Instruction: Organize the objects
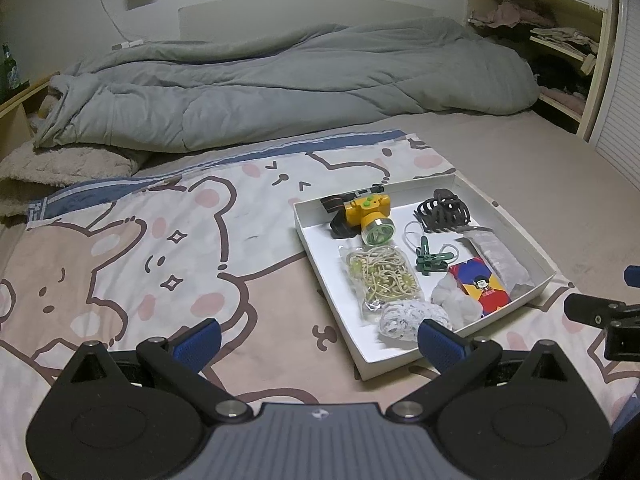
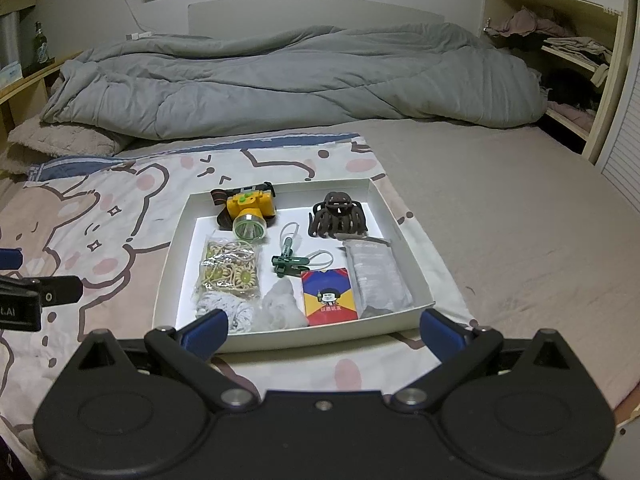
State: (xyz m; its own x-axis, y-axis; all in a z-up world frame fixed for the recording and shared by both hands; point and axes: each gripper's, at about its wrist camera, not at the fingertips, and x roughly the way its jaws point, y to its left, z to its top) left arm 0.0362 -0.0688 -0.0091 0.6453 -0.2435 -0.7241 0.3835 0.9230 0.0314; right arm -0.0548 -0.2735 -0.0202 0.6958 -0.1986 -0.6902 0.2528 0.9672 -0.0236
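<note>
A shallow white tray [image 2: 408,240] [image 1: 516,232] lies on a cartoon-print sheet on the bed. Inside it are a yellow headlamp [image 2: 250,210] [image 1: 370,212], a dark hair claw [image 2: 338,214] [image 1: 442,210], green clips [image 2: 290,262] [image 1: 550,260], a bag of hair ties [image 2: 228,270] [image 1: 380,276], a grey packet [image 2: 376,274] [image 1: 502,258], a red and blue card box [image 2: 330,296] [image 1: 480,286] and white crumpled pieces [image 2: 282,308] [image 1: 456,300]. My right gripper [image 2: 322,336] is open just before the tray's near edge. My left gripper [image 1: 320,344] is open, its right finger over the tray's near corner.
A rumpled grey duvet [image 2: 304,80] fills the far half of the bed. A wooden shelf with clothes [image 2: 572,52] stands at the right. Bare beige mattress [image 2: 520,220] lies to the right of the tray. A bottle [image 2: 40,44] stands on a ledge at the left.
</note>
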